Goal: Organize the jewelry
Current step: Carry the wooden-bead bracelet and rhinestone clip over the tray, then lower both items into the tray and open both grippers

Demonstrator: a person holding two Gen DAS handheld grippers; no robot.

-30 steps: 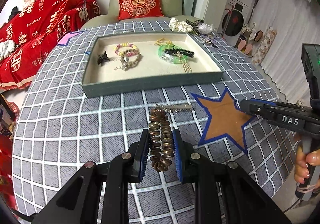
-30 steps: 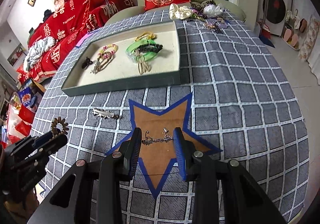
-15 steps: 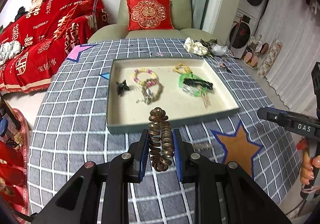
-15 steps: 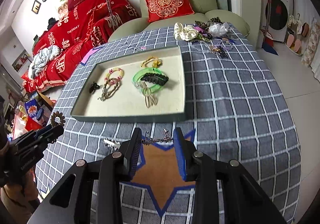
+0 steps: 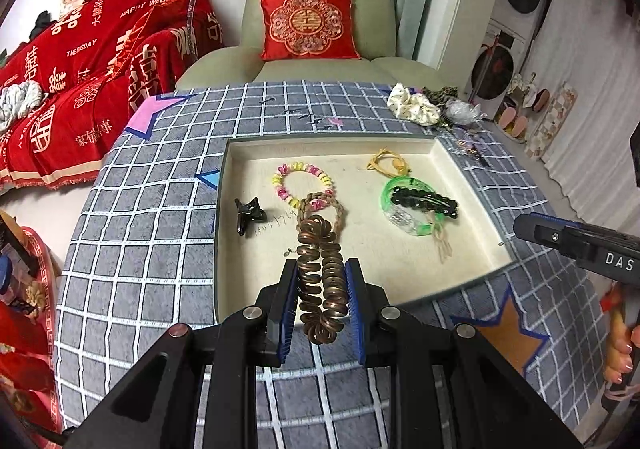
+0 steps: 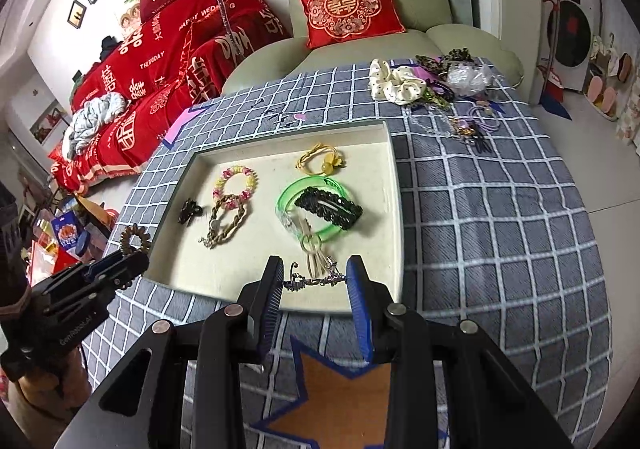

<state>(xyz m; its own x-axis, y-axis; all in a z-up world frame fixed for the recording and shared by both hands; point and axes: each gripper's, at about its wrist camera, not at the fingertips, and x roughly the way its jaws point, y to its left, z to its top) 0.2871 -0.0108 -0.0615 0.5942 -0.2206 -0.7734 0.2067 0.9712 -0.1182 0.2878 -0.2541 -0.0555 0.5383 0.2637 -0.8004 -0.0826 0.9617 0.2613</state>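
My left gripper (image 5: 321,289) is shut on a bronze spiral hair tie (image 5: 320,273), held over the near edge of the cream-lined tray (image 5: 224,177). The same hair tie shows in the right wrist view (image 6: 134,239). My right gripper (image 6: 316,281) is shut on a thin silver chain piece (image 6: 316,281), held over the tray's near rim (image 6: 394,209). In the tray lie a black claw clip (image 5: 248,215), a pastel bead bracelet (image 5: 304,183), a braided rope bracelet (image 5: 322,209), a yellow hair tie (image 5: 388,163), a green bangle (image 5: 412,209) and a black barrette (image 5: 424,201).
The round table has a grey checked cloth (image 5: 140,249) with an orange star patch (image 6: 344,401) near me and a pink star (image 5: 144,119) at far left. A pile of scrunchies and loose jewelry (image 6: 432,89) lies at the far right edge. A green armchair (image 5: 320,9) stands behind.
Both grippers have moved forward and up from over the star patch area to the tray's near edge, each still holding its item.
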